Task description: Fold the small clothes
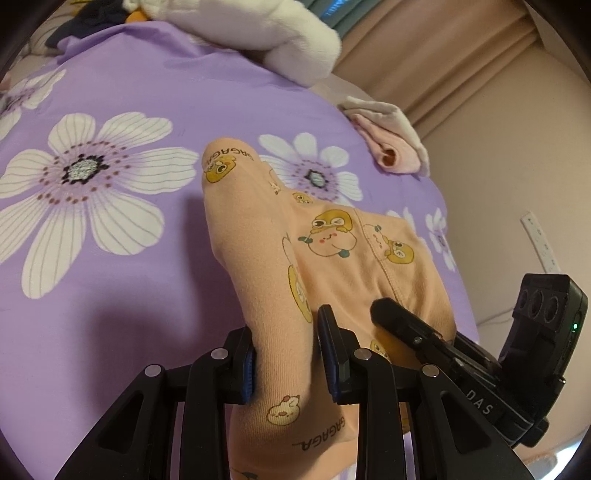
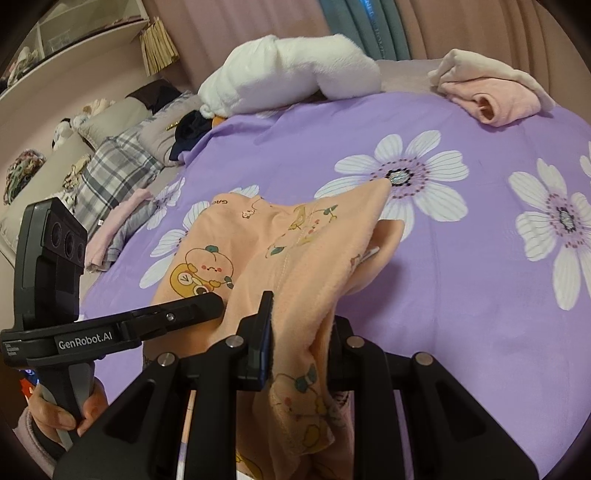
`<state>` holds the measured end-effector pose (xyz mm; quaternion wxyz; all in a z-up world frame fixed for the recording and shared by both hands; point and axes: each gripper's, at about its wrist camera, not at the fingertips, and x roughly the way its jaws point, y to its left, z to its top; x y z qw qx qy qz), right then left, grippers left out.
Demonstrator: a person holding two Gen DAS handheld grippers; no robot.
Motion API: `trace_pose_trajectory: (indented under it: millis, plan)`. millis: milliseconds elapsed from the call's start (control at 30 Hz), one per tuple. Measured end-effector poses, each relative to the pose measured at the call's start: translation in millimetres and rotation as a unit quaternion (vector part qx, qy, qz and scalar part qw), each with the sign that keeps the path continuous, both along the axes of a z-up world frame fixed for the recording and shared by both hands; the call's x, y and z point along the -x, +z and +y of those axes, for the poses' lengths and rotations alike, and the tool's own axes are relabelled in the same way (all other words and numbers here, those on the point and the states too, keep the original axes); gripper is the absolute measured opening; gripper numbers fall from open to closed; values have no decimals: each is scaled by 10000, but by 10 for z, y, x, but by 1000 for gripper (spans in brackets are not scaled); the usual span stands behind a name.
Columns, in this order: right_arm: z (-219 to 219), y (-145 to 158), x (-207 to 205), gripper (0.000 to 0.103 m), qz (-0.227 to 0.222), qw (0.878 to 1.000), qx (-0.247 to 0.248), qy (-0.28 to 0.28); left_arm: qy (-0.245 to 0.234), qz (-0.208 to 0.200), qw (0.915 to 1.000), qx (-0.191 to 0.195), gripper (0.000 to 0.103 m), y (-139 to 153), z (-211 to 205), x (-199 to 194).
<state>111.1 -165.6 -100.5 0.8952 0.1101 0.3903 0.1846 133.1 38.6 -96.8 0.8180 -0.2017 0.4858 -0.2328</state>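
Left wrist view first: the left gripper is clamped on a bunched-up edge of the peach cartoon-print garment, jaws only a little apart with the cloth pinched between the blue pads. From there the fabric runs away from the gripper toward the far side, so its long axis is basically near-to-far, ending in a rounded tip by the big white flower on the purple floral bedsheet. The right gripper pokes in just to the right, biting the same near edge, so neither hand is really nearer. Near part is lifted, far part drapes onto the sheet. Off at the far right edge sits a folded pink garment, and a white plush blanket lies at the far end.

Right wrist view: the right gripper is likewise pinched down on a thick fold of the peach cloth, narrow gap, fabric spilling out below. The left gripper comes in from the left, held by a hand in a pinkish sleeve, gripping right beside it. The garment fans out from both toward the far side, a pointed corner touching a flower's centre.

Looks like soft, fleecy knit with yellow frog-and-peach cartoons, pretty rumpled. My guess: next is laying it flat.
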Motion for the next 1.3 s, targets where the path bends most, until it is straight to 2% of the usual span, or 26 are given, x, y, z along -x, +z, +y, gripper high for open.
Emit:
trace_pose_trajectory:
  millis: [233,400,500,633,700,800,833,867,1100,1200,1267,1300]
  plan:
    - [150,-168,-196,22,96,9998,177,44,57,113,9998,-127,27,-185,72,-173]
    - [187,-360,-330,23,326,9990,308,19,98,239,9993,-279,27,-347,60,-272]
    - [145,-413,-347,26,393,9990,232,21,132,258,9991,-310,27,-383,92,-272]
    - [92,-469,-349,32,536,9984,184,-14,162,267,9988,-375,28,-410,130,-239]
    - [72,-471,-331,36,552,9982,230,-50,174,228,9983,-503,32,-385,144,-212]
    - [-8,-442,-291,51,478,9978,416,-217,239,150,9966,-774,41,-325,206,-155]
    - [-37,-432,-276,57,457,9975,456,-276,263,103,9960,-850,41,-294,232,-130]
    - [-70,-410,-248,58,411,9974,500,-328,277,64,9956,-891,41,-272,259,-107]
    - [-149,-214,-58,58,-77,9937,946,-588,217,-539,9881,-1426,41,3,198,141]
    - [-156,-122,47,55,-273,9945,852,-542,38,-823,9827,-1659,40,69,69,284]
    - [-138,-99,113,28,-342,9950,816,-467,-40,-940,9799,-1761,32,73,-1,354]
    - [-116,-107,143,24,-333,9953,808,-415,-89,-957,9793,-1782,30,54,-39,376]
